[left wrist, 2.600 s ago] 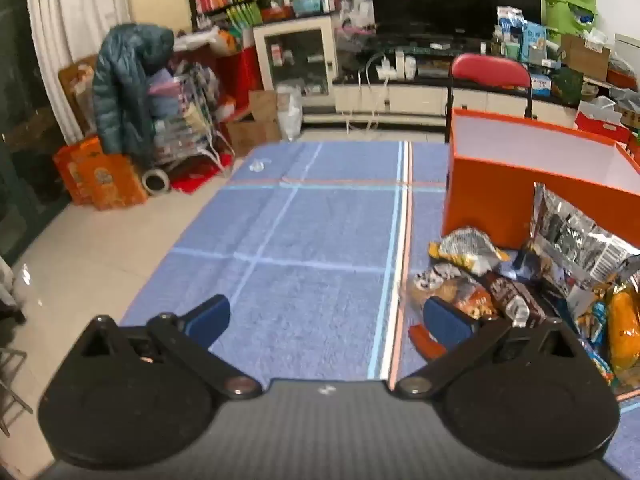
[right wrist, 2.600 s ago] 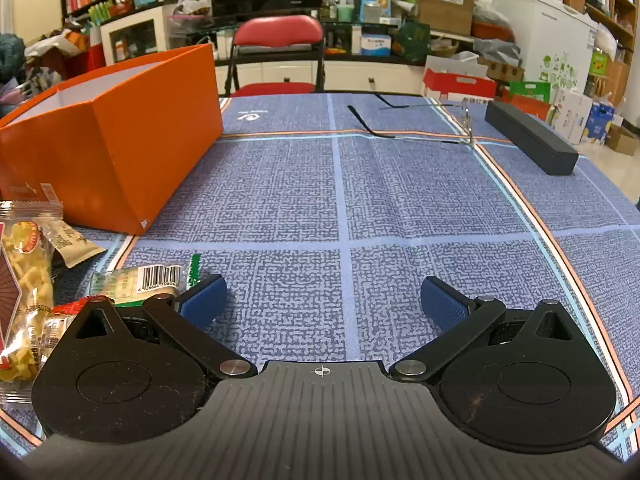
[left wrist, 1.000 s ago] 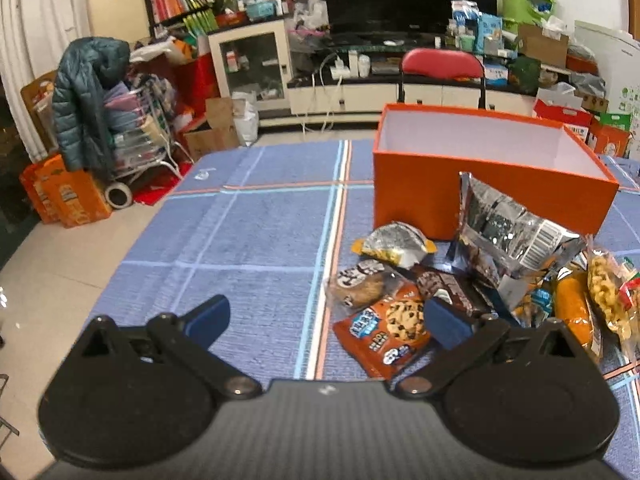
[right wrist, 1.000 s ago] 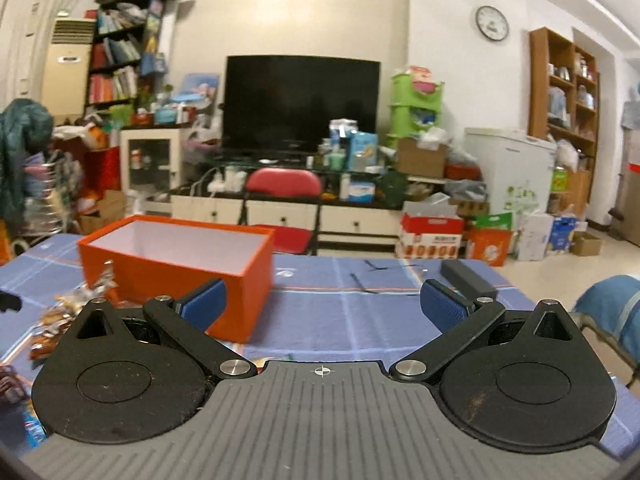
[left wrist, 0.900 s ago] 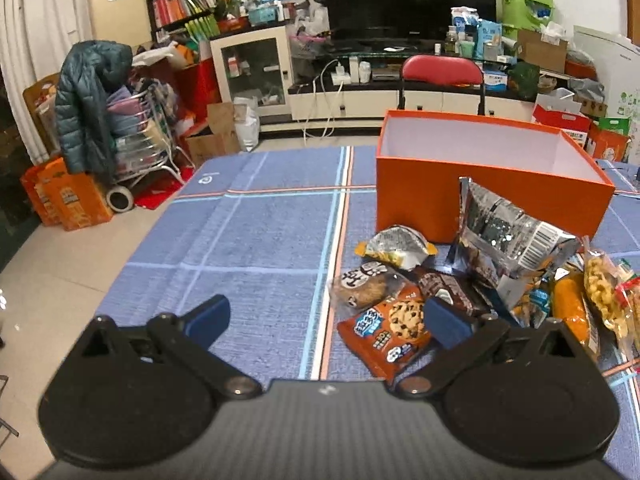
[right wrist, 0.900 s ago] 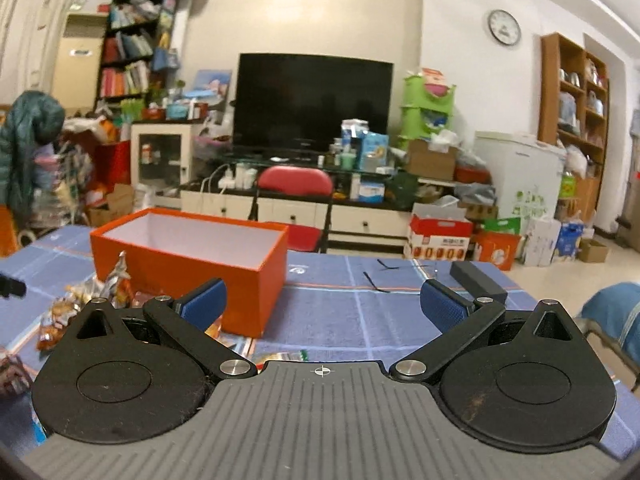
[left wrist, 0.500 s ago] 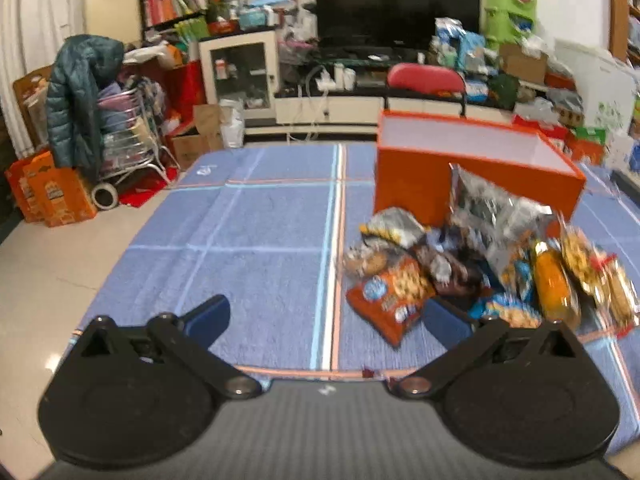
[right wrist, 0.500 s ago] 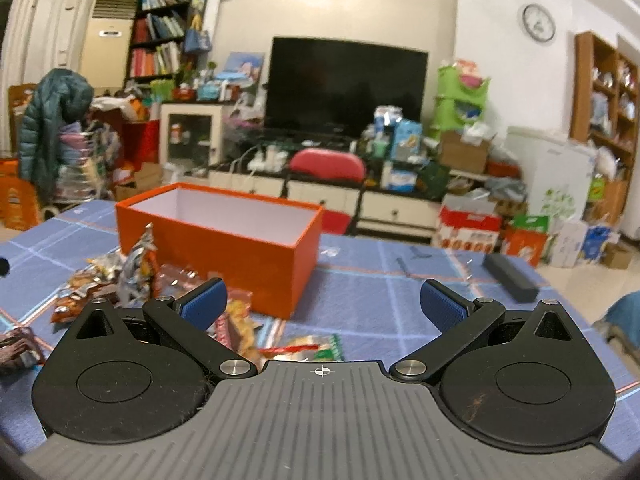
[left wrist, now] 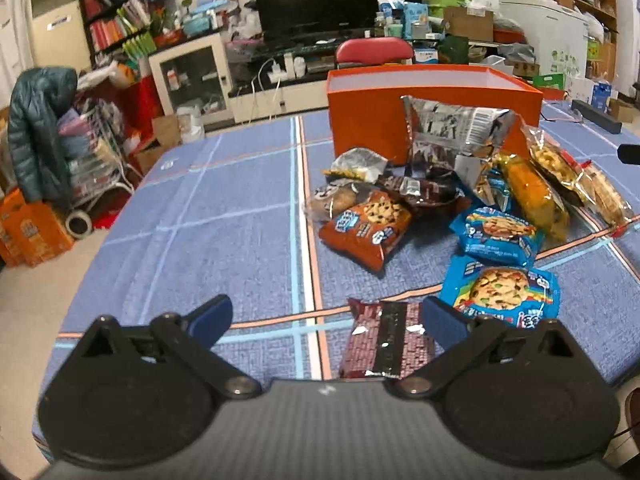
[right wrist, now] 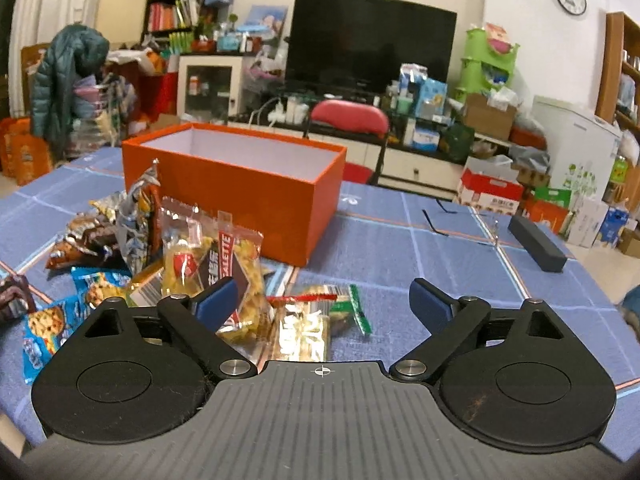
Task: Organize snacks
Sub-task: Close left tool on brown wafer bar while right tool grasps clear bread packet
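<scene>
An open orange box (left wrist: 432, 96) (right wrist: 236, 172) stands on the blue checked cloth with a heap of snack packets in front of it. The heap holds a silver bag (left wrist: 452, 132), an orange cookie packet (left wrist: 366, 226), two blue cookie packets (left wrist: 500, 294) and yellow packets (right wrist: 216, 260). A dark red wafer packet (left wrist: 386, 338) lies just ahead of my left gripper (left wrist: 326, 316), which is open and empty. My right gripper (right wrist: 322, 300) hovers over a clear-wrapped snack (right wrist: 308, 326); its jaws are closing, wide apart, with nothing gripped.
A black bar (right wrist: 538, 242) and a thin cable (right wrist: 444, 210) lie on the cloth at the right. A red chair (right wrist: 350, 118) stands behind the box. Beyond it are a TV (right wrist: 372, 44), shelves and cartons; a coat rack (left wrist: 38, 136) stands at the left.
Both grippers have sunk and drawn back toward the near edge of the cloth, bringing more packets into view. The right jaws have narrowed slightly. Nothing was picked up.
</scene>
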